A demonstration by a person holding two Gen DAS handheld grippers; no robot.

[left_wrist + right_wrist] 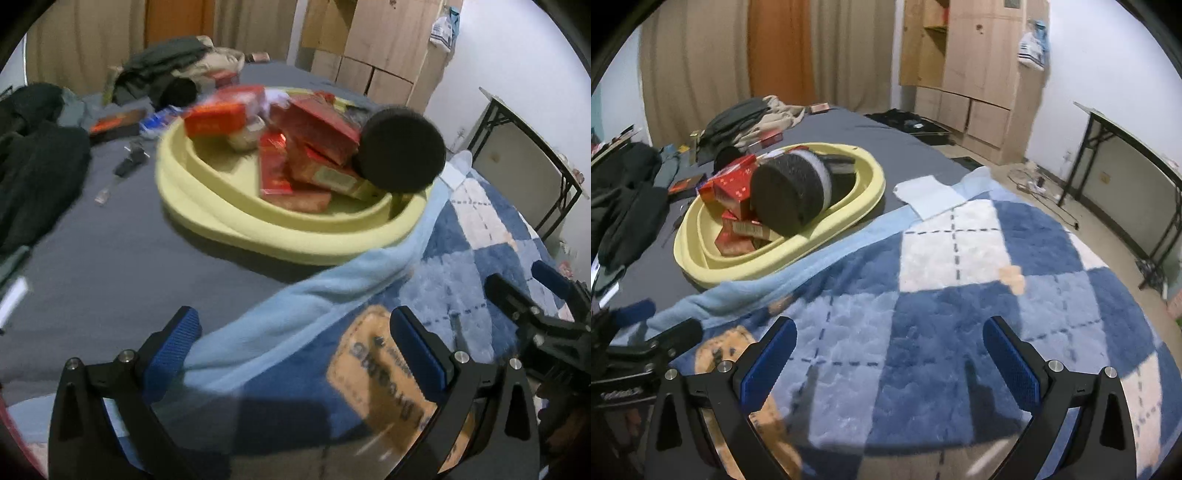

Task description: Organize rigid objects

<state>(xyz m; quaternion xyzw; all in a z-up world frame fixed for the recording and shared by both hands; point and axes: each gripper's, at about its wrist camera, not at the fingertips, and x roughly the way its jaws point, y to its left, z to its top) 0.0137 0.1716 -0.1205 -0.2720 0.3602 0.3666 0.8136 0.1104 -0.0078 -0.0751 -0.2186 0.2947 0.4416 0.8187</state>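
Nearest, left claw (295,354) and right claw (890,354) both hang spread wide and empty over the blue checked blanket (960,295), short of the yellow basin (701,273). Red boxes (733,184) and a dark round tin (786,192) sit piled inside it, likely collected there. Beyond the basin, a small box (114,122) lies loose on the bed beside dark clothes (37,166).

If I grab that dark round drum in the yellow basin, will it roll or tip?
Probably rolls: the drum lies on its side, its round face outward, propped on red boxes rather than the basin floor. Lifting it may shift those boxes. Its surface looks fuzzy, so slipping seems unlikely; its weight cannot be judged.
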